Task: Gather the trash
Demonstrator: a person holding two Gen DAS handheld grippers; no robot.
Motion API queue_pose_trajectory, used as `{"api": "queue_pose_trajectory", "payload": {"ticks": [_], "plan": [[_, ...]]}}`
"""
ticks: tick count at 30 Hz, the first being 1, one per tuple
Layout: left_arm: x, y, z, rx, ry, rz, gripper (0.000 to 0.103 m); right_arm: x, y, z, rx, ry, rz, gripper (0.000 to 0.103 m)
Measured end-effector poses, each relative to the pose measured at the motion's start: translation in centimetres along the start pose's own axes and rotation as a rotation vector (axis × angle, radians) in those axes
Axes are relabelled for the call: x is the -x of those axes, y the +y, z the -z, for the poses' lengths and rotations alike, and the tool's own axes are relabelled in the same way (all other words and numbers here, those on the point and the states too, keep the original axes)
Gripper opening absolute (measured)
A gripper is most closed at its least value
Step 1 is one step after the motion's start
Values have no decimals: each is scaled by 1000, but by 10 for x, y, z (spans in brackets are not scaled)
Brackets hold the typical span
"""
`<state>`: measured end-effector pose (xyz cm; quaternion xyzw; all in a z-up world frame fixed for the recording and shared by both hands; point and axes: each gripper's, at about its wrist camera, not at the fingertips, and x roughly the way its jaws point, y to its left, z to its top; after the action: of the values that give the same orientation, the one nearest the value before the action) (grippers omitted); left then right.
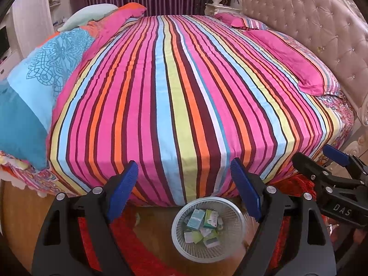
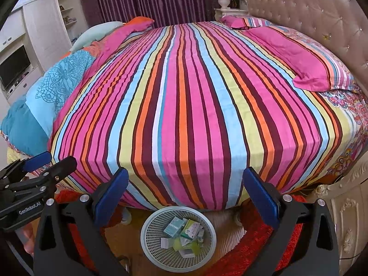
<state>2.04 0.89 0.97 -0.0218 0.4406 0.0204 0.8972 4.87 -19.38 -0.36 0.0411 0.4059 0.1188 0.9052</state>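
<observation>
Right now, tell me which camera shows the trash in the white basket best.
The right wrist view: the white basket sits centred between the fingers, its whole rim visible, with the small boxes lying clear inside. The left wrist view shows the same basket off to the right, its rim partly cut by a blue finger.

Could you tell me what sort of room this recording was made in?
A bedroom, it seems: a large bed with a striped cover, pillows against a tufted headboard, and purple curtains behind.
</observation>
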Motion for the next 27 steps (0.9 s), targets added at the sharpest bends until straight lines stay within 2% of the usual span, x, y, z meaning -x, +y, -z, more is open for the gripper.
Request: {"api": "queue_pose_trajectory", "payload": {"ticks": [11, 20, 27], "plan": [[-2, 1, 1, 5, 8, -1, 80, 0, 1, 0, -5, 8, -8, 95], [6, -2, 1, -4, -31, -48, 80, -2, 1, 2, -7, 17, -16, 95], [5, -2, -2, -10, -22, -38, 80, -1, 0, 2, -15, 17, -19, 95]]}}
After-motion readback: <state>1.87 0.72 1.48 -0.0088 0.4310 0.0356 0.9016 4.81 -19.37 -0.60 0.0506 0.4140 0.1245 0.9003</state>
